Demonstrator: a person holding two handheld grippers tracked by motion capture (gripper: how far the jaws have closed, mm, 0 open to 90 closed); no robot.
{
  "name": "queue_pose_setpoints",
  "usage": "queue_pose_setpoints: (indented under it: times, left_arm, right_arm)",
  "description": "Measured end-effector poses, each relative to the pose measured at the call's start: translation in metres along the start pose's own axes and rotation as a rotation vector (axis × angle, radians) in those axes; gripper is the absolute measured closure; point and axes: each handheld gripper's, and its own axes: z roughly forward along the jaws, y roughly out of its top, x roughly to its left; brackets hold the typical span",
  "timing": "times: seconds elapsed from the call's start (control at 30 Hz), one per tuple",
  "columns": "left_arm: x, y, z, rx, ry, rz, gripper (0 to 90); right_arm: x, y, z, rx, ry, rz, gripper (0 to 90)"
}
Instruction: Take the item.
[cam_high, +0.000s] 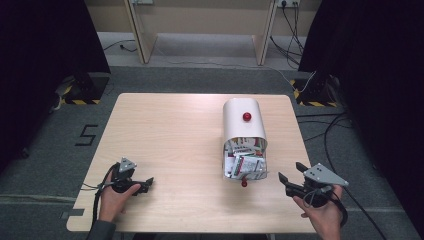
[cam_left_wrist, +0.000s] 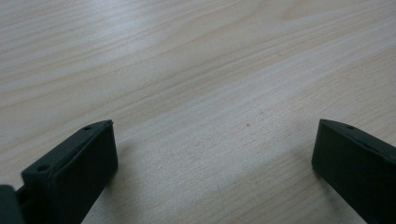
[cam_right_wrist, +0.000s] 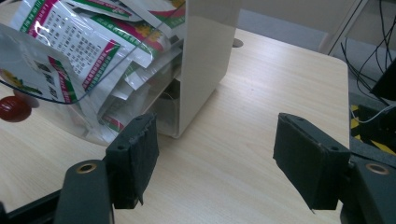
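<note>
On counter (cam_high: 165, 130): packet-stuffed dispenser box (cam_high: 243, 122), light, rigid shell, flimsy clear door; take its red knob (cam_high: 244, 183). Right gripper (cam_high: 291, 179) and left gripper (cam_high: 146, 183) jaws apart, empty.

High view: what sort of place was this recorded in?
Probably a lab or recording booth, not a home: one bare wooden table on grey carpet, black curtains on both sides, hazard-striped stand bases and loose cables on the floor.
</note>
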Motion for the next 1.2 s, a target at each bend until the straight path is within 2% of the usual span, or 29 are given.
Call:
queue_pose_setpoints:
  times: [0.77, 1.2]
  left_arm:
    - [0.000, 0.000, 0.000, 0.000, 0.002, 0.001, 0.0]
    - [0.000, 0.000, 0.000, 0.000, 0.001, 0.000, 0.0]
  right_arm:
    - [0.009, 0.011, -0.012, -0.021, 0.017, -0.033, 32.4]
    - [0.016, 0.017, -0.019, -0.035, 0.055, -0.052, 33.5]
